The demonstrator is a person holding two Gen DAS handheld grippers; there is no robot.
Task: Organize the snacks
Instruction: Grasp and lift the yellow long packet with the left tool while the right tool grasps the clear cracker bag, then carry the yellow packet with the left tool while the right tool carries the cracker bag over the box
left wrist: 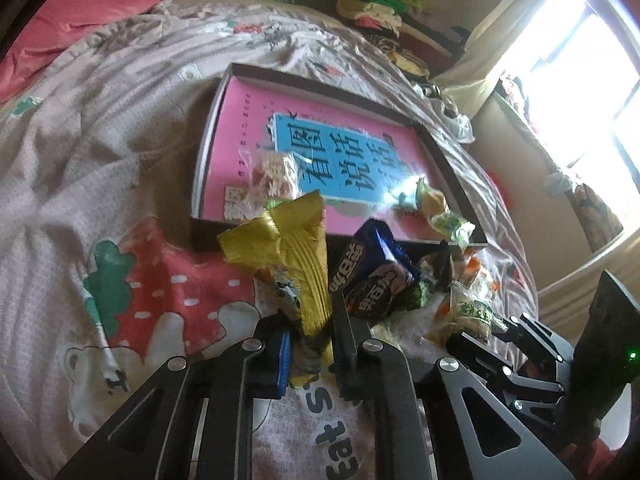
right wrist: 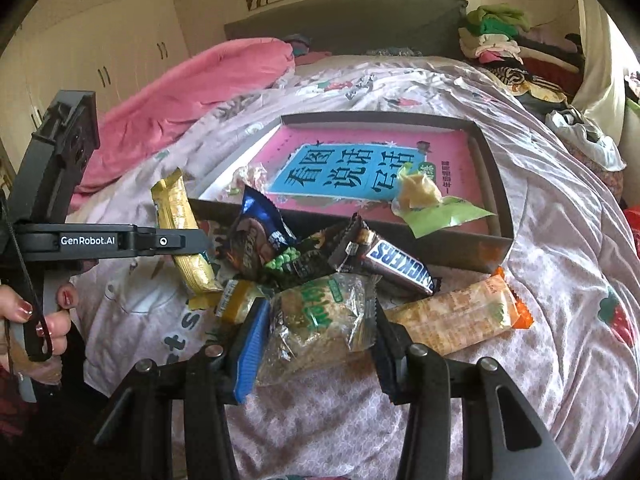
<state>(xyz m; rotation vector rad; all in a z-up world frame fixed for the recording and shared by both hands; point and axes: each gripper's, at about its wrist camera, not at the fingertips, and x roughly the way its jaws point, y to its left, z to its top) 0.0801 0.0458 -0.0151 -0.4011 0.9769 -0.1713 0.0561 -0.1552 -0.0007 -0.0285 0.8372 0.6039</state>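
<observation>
My left gripper (left wrist: 312,344) is shut on a yellow wafer packet (left wrist: 296,264) and holds it upright above the bed; the packet also shows in the right wrist view (right wrist: 180,236). My right gripper (right wrist: 316,340) is shut on a clear packet with green print (right wrist: 320,320). A shallow brown box (left wrist: 460,184) with a pink book (left wrist: 256,120) inside lies beyond; it holds three small snacks. A pile of snacks lies in front of the box: a dark blue Oreo packet (right wrist: 256,236), a Snickers bar (right wrist: 396,268), an orange-ended cracker packet (right wrist: 460,320).
The bed has a pale quilt with strawberry prints (left wrist: 160,292). A pink duvet (right wrist: 192,96) lies at the far left. Folded clothes (right wrist: 500,36) are stacked by the headboard. A bright window (left wrist: 580,80) is on the right.
</observation>
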